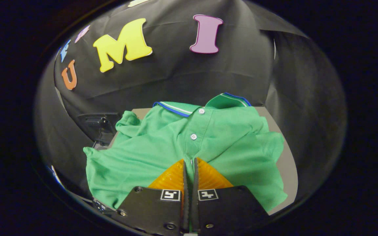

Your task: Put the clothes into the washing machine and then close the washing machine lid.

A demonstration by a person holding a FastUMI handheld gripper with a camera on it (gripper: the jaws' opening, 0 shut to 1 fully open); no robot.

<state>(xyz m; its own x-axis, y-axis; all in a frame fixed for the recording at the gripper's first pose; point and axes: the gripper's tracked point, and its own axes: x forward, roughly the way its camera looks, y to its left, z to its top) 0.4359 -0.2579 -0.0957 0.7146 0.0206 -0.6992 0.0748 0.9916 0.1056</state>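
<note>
Claw (189, 160) pinched together on the shirt (162, 147) front, just below its buttons.
Risk: only a thin fold appears caught; lifted, the loose sleeves spread either side could drag over the table (289, 167) or slip free.

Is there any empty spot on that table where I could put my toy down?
Not much. The green polo shirt covers most of the grey table. Bare strips show along the shirt's right side and behind its collar by the black cloth wall. The left is crowded: a dark object sits by the sleeve. The gripper has its fingers nearly closed, pinching the shirt's button placket.
</note>
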